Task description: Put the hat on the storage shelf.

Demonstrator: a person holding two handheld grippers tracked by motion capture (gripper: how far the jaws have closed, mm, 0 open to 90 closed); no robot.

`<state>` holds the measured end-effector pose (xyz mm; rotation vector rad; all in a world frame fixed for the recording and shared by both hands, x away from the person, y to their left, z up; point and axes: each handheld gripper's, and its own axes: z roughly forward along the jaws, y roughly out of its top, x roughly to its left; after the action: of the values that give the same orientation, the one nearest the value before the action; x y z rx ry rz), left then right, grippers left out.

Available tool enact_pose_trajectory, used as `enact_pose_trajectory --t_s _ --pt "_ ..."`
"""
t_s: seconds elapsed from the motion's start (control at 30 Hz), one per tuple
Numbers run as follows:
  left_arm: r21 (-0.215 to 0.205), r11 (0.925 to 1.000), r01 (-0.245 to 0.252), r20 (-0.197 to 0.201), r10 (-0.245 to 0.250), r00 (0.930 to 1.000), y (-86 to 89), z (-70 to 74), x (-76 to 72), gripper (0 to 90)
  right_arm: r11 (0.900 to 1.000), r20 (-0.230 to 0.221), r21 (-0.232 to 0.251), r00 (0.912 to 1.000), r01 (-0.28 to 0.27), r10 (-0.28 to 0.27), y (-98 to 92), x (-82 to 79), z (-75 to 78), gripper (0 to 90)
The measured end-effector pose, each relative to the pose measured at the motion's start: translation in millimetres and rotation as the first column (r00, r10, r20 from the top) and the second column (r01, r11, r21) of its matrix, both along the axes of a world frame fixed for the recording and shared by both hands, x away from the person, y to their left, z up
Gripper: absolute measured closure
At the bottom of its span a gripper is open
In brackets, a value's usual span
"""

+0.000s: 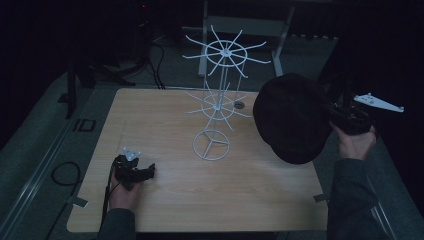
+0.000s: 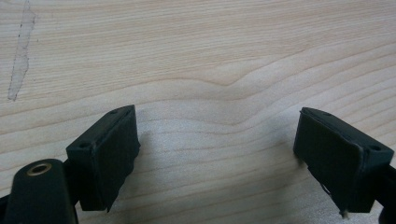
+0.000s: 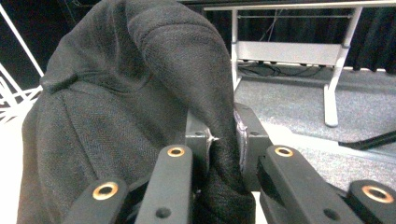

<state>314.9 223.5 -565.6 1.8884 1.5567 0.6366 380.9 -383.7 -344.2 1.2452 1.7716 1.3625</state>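
A black cloth cap [image 1: 292, 117] hangs in the air over the table's right side, held by its edge. My right gripper [image 1: 336, 116] is shut on it; in the right gripper view the jaws pinch a fold of the cap [image 3: 140, 107] between them at the right gripper [image 3: 223, 144]. A white wire rack [image 1: 220, 95] with two tiers of spokes stands mid-table, left of the cap. My left gripper [image 1: 150, 171] rests low on the table near the front left, open; in the left gripper view nothing lies between the left gripper [image 2: 217, 154] pads, just bare wood.
The wooden table [image 1: 210, 200] has free room in front of the rack. A small dark round spot [image 1: 239, 105] lies behind the rack. A white-framed desk [image 3: 299, 51] and cables stand on the grey floor beyond the table.
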Motion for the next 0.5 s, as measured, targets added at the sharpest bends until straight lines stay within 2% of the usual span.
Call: enact_pose_trajectory --t_s 0.5 --pt "-0.002 1.0 0.0 0.0 0.0 1.0 -0.1 0.0 0.0 14.6 0.998 0.043 -0.01 0.9972 -0.06 0.061 4.0 -11.5 23.9 78.5"
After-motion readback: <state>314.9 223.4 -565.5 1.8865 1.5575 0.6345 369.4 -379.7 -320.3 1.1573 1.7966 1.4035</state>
